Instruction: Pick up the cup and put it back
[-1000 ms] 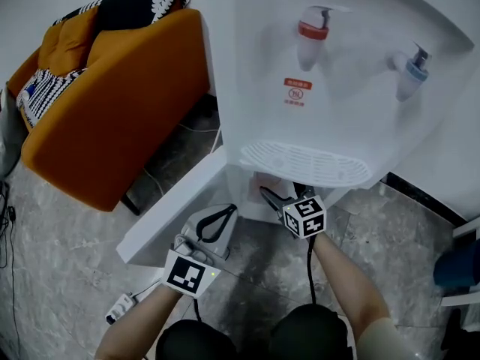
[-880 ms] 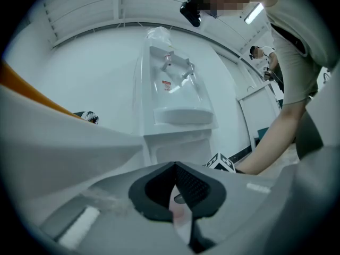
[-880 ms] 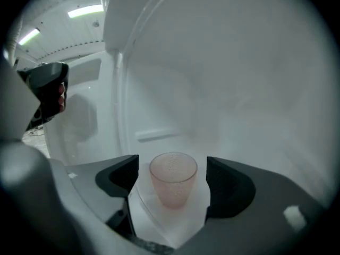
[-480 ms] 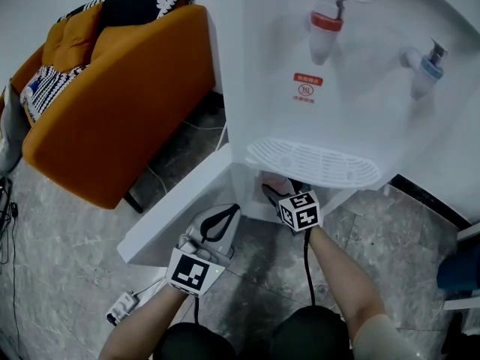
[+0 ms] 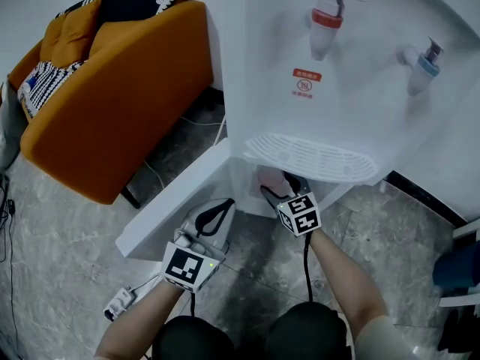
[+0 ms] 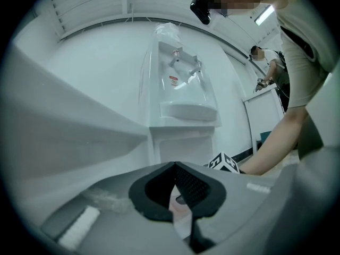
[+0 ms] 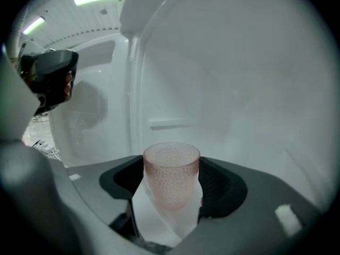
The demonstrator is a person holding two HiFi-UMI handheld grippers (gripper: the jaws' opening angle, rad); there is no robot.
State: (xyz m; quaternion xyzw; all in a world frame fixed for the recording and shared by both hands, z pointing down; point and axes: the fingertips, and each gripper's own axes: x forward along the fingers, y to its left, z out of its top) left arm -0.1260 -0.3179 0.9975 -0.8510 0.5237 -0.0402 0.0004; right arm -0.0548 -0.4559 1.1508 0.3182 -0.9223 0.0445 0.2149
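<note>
A pink dimpled cup stands upright inside the lower cabinet of a white water dispenser. My right gripper reaches into that cabinet, and its jaws have just been closing. The black pads now lie against both sides of the cup. From the head view the right gripper goes in under the drip tray, and the cup shows as a pale pink patch. My left gripper hangs shut and empty beside the open cabinet door. The left gripper points level at the cabinet.
An orange sofa with a patterned throw stands to the left. A white power strip lies on the marble floor near my left arm. Red tap and blue tap jut out above the tray. The open door bounds the cabinet's left side.
The right gripper has sunk a little and gone slightly deeper under the drip tray. The left gripper has stayed beside the door.
</note>
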